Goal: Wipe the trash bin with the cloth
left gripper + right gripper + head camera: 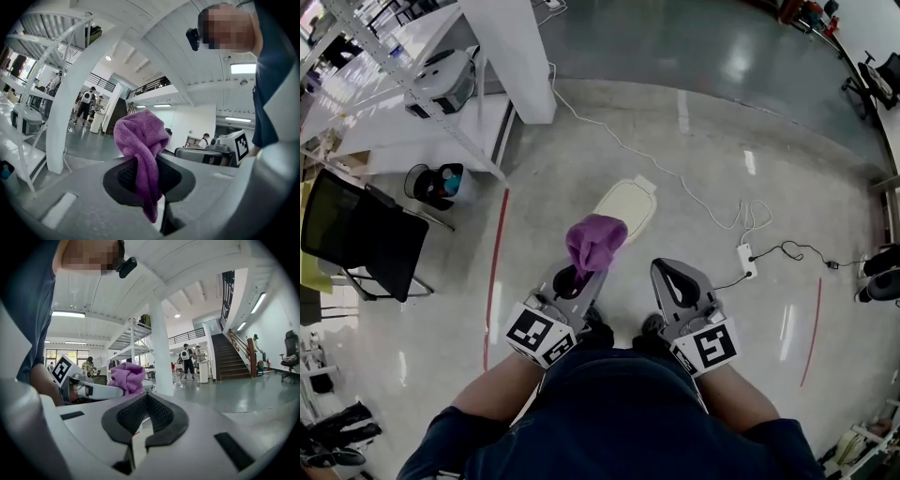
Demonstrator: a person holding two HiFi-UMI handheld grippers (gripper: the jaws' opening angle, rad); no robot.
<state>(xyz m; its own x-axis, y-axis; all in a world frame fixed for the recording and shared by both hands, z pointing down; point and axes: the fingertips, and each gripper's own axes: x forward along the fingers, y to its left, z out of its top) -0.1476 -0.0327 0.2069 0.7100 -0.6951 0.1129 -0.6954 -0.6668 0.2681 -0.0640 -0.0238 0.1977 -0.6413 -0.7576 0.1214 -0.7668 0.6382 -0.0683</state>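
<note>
Purple cloth (594, 242) is pinched in the left gripper (572, 281): jaws closed on a narrow fold, most of the cloth bunched above the tips, a tail hanging below. Right gripper (675, 277) is closed pad to pad with nothing in it, held just right of the left one. Both sit close to the person's body over bare floor. Cream-lidded trash bin (630, 202) stands on the floor just beyond the cloth, untouched by either gripper. White power strip (747, 260) lies to the right, black chair (361, 234) far left.
</note>
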